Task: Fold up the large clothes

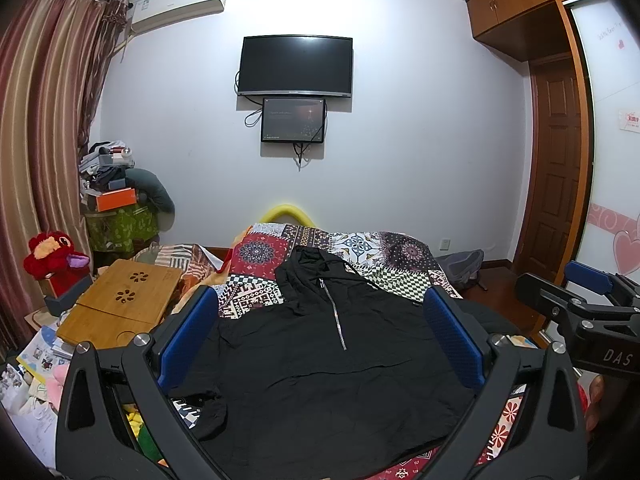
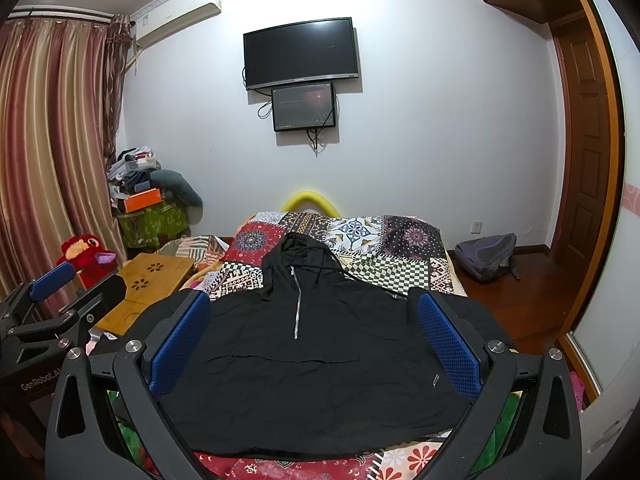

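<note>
A black hooded pullover [image 1: 320,364] [image 2: 312,364] with a short silver zip lies front-up on the patchwork bedspread [image 1: 384,256] [image 2: 392,248], hood toward the far wall. One sleeve end [image 1: 208,416] is bent inward at the near left. My left gripper [image 1: 320,312] hovers open above the garment, blue pads wide apart, holding nothing. My right gripper [image 2: 314,316] also stands open over the garment with nothing between its pads. Each gripper shows at the edge of the other's view: the right one [image 1: 576,304] and the left one [image 2: 72,284].
A bamboo lap desk [image 1: 120,304] [image 2: 148,292] rests at the bed's left, beside a red plush toy [image 1: 52,256] and a cluttered pile [image 1: 116,196]. Papers [image 1: 36,364] litter the near left. A grey backpack [image 2: 486,256] sits on the wooden floor at the right, near the door [image 2: 580,140].
</note>
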`<state>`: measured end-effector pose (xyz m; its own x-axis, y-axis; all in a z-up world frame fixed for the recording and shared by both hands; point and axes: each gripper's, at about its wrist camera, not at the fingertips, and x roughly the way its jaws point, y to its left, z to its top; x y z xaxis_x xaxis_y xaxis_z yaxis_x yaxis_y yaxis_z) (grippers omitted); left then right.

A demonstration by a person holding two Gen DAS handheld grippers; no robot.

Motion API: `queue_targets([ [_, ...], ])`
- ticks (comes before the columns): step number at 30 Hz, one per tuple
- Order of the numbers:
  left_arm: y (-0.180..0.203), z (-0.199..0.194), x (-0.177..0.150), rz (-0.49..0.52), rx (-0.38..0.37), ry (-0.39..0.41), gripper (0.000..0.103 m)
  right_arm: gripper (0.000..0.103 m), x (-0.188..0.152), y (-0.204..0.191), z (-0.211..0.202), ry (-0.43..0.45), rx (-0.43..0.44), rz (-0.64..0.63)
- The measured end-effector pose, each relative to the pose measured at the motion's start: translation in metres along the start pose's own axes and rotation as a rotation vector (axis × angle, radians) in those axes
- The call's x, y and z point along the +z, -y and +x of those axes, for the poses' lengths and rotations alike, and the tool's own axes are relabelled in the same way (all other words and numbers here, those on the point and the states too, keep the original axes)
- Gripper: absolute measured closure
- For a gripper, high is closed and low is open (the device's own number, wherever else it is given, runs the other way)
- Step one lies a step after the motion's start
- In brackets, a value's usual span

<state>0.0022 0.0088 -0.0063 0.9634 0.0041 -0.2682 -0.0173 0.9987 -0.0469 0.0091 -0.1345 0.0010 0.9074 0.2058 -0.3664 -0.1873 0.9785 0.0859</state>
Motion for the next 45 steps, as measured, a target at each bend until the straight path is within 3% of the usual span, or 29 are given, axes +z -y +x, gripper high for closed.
queue_targets([
  [30,-0.019,0.015,-0.012,-0.024,0.005,-0.035,0.000,0.000,-0.004,-0.004,0.020,-0.058,-0.011,-0.014],
  [37,-0.058,0.039,-0.017,-0.092,0.038,-0.094,0.000,0.000,-0.008,-0.014,0.045,-0.120,-0.022,-0.036],
  [45,-0.128,0.073,-0.033,-0.176,0.152,-0.175,0.000,0.000,-0.016,-0.028,0.077,-0.205,-0.033,-0.071],
])
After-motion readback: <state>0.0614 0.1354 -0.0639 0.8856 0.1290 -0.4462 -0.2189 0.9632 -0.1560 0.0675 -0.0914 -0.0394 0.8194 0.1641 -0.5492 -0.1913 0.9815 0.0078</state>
